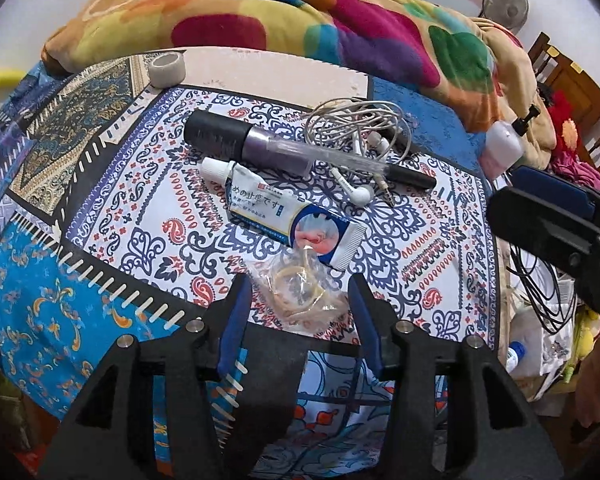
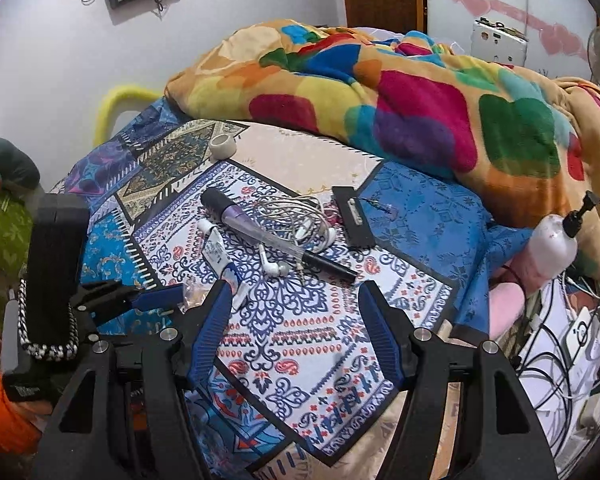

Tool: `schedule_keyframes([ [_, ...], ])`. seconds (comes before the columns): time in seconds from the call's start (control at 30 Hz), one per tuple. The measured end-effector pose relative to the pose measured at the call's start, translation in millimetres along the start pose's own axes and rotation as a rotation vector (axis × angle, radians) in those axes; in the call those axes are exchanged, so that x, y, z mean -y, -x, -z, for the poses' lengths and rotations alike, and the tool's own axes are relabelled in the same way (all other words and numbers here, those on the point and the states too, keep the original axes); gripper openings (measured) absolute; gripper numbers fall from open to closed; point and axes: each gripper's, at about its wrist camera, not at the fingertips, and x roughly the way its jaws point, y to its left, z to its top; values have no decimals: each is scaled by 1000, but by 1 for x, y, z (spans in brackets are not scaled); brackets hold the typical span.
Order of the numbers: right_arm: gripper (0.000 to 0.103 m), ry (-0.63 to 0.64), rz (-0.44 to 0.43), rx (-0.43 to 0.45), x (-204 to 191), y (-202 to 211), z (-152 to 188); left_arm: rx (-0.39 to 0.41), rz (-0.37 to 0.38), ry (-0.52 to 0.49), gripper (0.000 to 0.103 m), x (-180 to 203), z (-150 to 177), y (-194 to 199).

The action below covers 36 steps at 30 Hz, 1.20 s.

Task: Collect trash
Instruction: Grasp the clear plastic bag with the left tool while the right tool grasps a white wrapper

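Observation:
A small clear plastic bag of rubber bands (image 1: pixel 300 292) lies crumpled on the patterned cloth (image 1: pixel 148 208). My left gripper (image 1: pixel 298 282) points down at it, one blue fingertip on each side of the bag and close to its edges; I see no pinch. Just beyond the bag lies a white ointment tube (image 1: pixel 284 216). My right gripper (image 2: pixel 294 286) hovers open over bare cloth to the right, with nothing between its fingers. In the right wrist view the bag (image 2: pixel 192 292) peeks out beside the left gripper's blue finger (image 2: pixel 160 297).
Farther back lie a black-and-purple cylinder (image 1: pixel 228 136), a black pen (image 1: pixel 404 176), tangled white earphones (image 1: pixel 356 136), a tape roll (image 1: pixel 166 66) and a flat black piece (image 2: pixel 354 220). A bright blanket (image 2: pixel 400 112) is heaped behind. A pump bottle (image 2: pixel 552 244) and cables (image 2: pixel 560 360) crowd the right.

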Motion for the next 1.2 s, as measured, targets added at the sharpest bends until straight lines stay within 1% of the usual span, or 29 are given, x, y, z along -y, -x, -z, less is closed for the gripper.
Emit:
schedule_keyframes([
  [0.07,62,4,-21,-14,-3,-6,-2,12,-10,-18,35,2,0,-1],
  [0.2,62,25,-53,-42,-14,-19,-3,34,-31,-5,33,-10,2,3],
  [0.3,62,42,-72,-70,-23,-33,-6,46,-47,13,32,-28,5,13],
  [0.47,62,84,-113,-85,-38,-54,-17,81,-90,51,32,-59,6,34],
  [0.6,62,75,-155,-105,-46,-73,-27,95,-88,103,32,-78,8,46],
  [0.7,52,87,-176,-141,-52,-89,-31,101,-88,128,32,-86,13,50],
  [0.73,50,100,-165,-153,-55,-94,-31,100,-86,132,32,-86,14,50],
  [0.87,48,137,-129,-175,-59,-104,-26,92,-96,121,32,-88,17,49],
  [0.93,43,166,-101,-163,-64,-105,-24,92,-87,130,32,-89,17,48],
  [0.97,39,188,-88,-163,-66,-105,-22,92,-78,136,32,-90,16,48],
  [1.0,32,205,-65,-155,-68,-104,-21,91,-72,140,32,-90,15,48],
  [1.03,24,220,-49,-152,-71,-105,-20,92,-67,145,32,-91,15,49],
  [1.07,19,228,-51,-155,-72,-105,-20,94,-62,149,32,-92,15,50],
  [1.1,11,219,-66,-159,-71,-105,-20,96,-63,148,32,-92,15,51],
  [1.13,7,201,-87,-169,-70,-105,-20,98,-66,145,32,-91,15,52],
  [1.2,6,174,-87,-164,-69,-102,-19,103,-70,136,32,-90,15,56],
])
